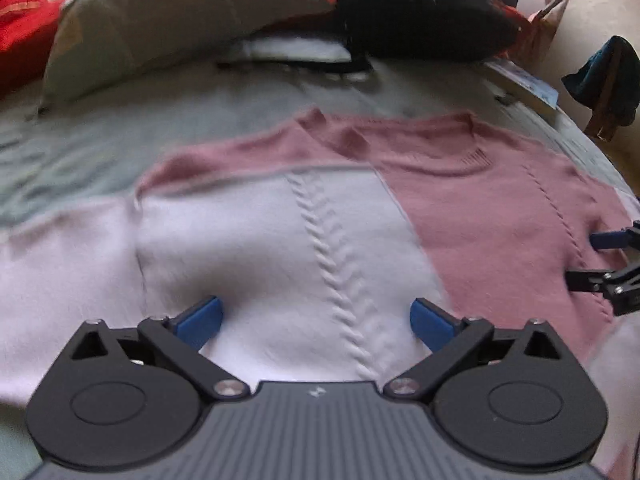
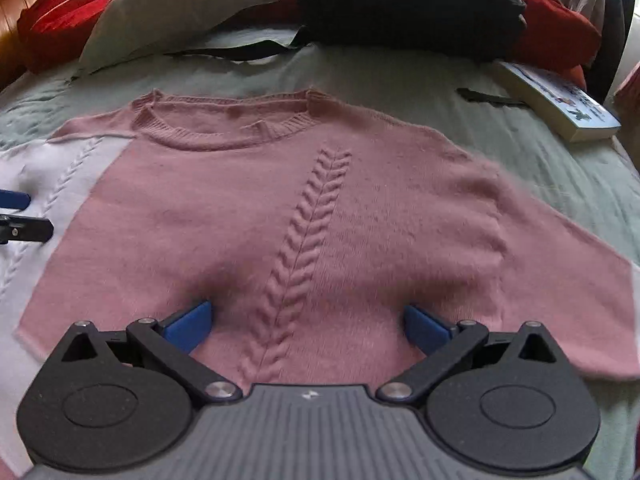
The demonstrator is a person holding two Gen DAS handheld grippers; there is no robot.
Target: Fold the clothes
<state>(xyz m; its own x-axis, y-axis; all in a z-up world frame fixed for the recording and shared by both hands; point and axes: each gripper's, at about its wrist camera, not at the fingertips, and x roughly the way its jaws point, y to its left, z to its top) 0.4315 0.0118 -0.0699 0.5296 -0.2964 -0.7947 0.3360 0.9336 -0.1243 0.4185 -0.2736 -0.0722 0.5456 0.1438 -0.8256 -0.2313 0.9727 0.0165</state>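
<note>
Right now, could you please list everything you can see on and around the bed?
Sweater: one, pink and white halves, spread flat on the bed, neckline away from the cameras.
Bedspread: one, pale green, under the sweater.
Pillow: one, grey, at the head of the bed, left.
Red bedding: red, behind the pillow; count unclear.
Black bundle: one, black, at the head, right of the pillow.
Book: one, pale cover, near the bed's right edge.
Left hand-held gripper: black with blue fingers, open over the white half.
Right hand-held gripper: black with blue fingers, open over the pink half.
</note>
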